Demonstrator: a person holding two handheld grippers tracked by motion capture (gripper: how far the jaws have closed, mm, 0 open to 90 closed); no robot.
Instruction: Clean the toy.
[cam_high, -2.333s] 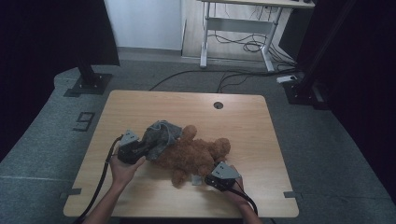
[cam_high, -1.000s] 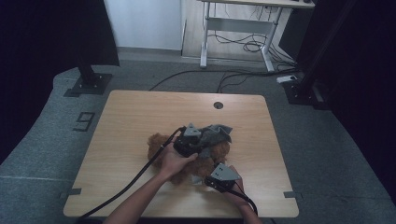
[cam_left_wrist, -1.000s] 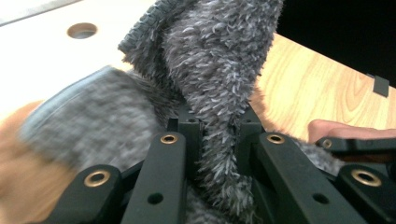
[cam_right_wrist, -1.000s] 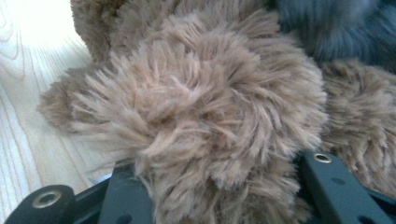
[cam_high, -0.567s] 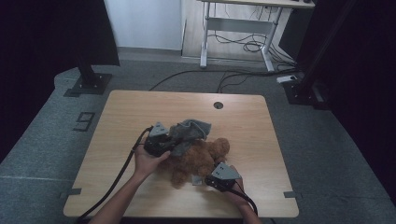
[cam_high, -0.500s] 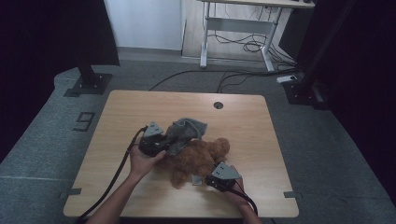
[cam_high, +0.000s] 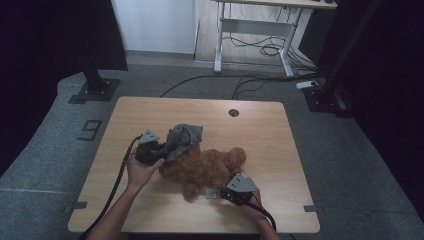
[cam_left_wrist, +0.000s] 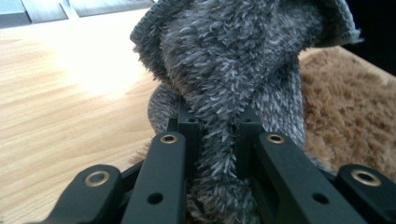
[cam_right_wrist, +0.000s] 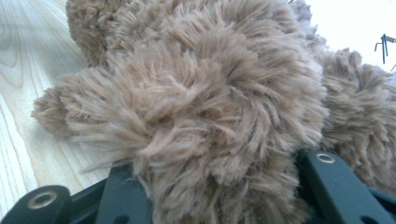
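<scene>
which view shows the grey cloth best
The high view: the whole grey cloth lies beside the brown teddy bear. The left gripper view gives a close-up of its pile pinched in the left tool.

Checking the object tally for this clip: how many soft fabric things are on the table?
2: a brown teddy bear lying mid-table, and a grey fuzzy cloth at its far-left side. Anything under the bear would be hidden.

A light wooden table (cam_high: 260, 125) with a round cable hole (cam_high: 233, 113) near its far edge stands on grey carpet (cam_high: 360, 165) bearing a taped number nine (cam_high: 90, 130), while beyond it a white desk frame (cam_high: 255, 35) straddles loose black cables (cam_high: 260, 50) beside dark stand bases (cam_high: 95, 90).
</scene>
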